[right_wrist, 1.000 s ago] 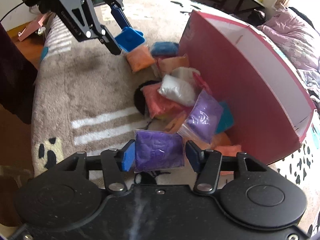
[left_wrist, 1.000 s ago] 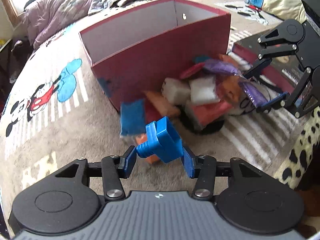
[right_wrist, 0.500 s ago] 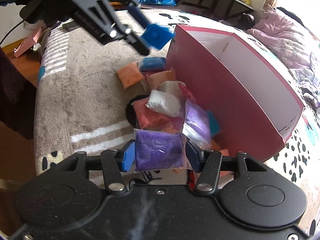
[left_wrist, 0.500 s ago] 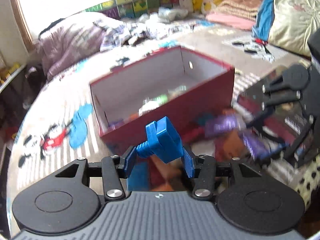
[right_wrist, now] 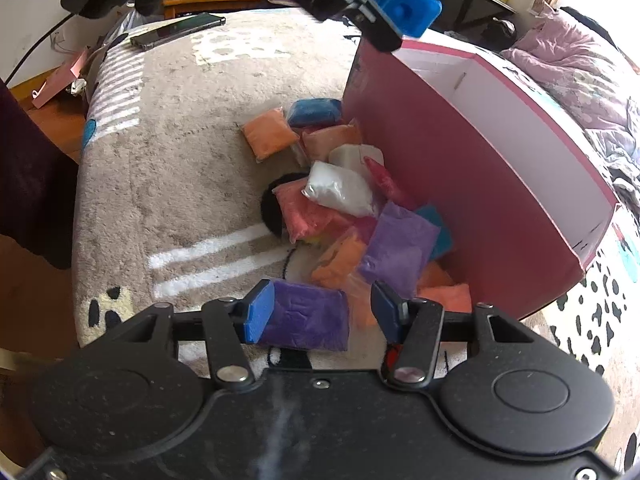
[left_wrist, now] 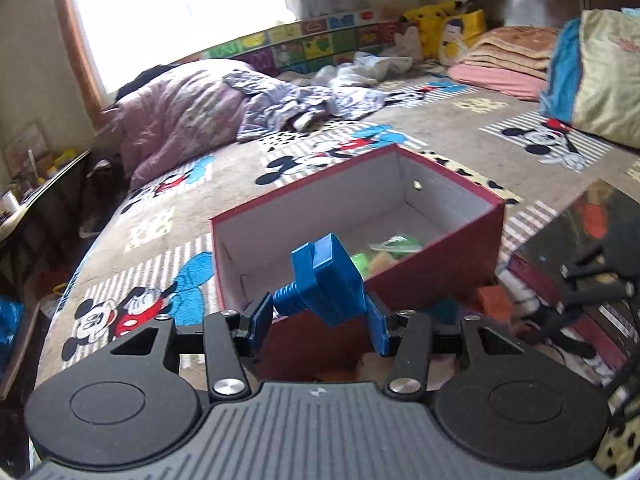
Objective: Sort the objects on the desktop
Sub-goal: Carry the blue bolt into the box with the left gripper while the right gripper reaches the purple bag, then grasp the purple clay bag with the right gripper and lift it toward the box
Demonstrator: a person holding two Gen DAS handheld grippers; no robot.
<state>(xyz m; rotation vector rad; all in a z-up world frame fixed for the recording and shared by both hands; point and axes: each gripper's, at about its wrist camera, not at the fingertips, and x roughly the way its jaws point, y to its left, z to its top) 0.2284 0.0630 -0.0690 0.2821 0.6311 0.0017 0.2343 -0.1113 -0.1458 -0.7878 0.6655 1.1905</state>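
Note:
My left gripper point(left_wrist: 318, 318) is shut on a blue toy bolt point(left_wrist: 326, 278) and holds it above the near wall of the open red box point(left_wrist: 452, 268). The bolt also shows in the right wrist view point(right_wrist: 408, 8), over the box's corner point(right_wrist: 472, 184). Green and orange packets point(left_wrist: 384, 252) lie inside the box. My right gripper point(right_wrist: 320, 314) holds a purple packet point(right_wrist: 306, 316) against its left finger; a gap shows at the right finger. A pile of coloured packets point(right_wrist: 340, 196) lies on the blanket beside the box.
The box stands on a Mickey Mouse blanket point(left_wrist: 160, 240) on a bed. A black book or case point(left_wrist: 580, 248) lies right of the box. A phone point(right_wrist: 176, 30) lies at the bed's far edge. Bedding and pillows point(left_wrist: 192, 120) are heaped behind.
My left gripper has risen from the packet pile and moved over the box with the blue bolt. My right gripper has lifted slightly with the purple packet.

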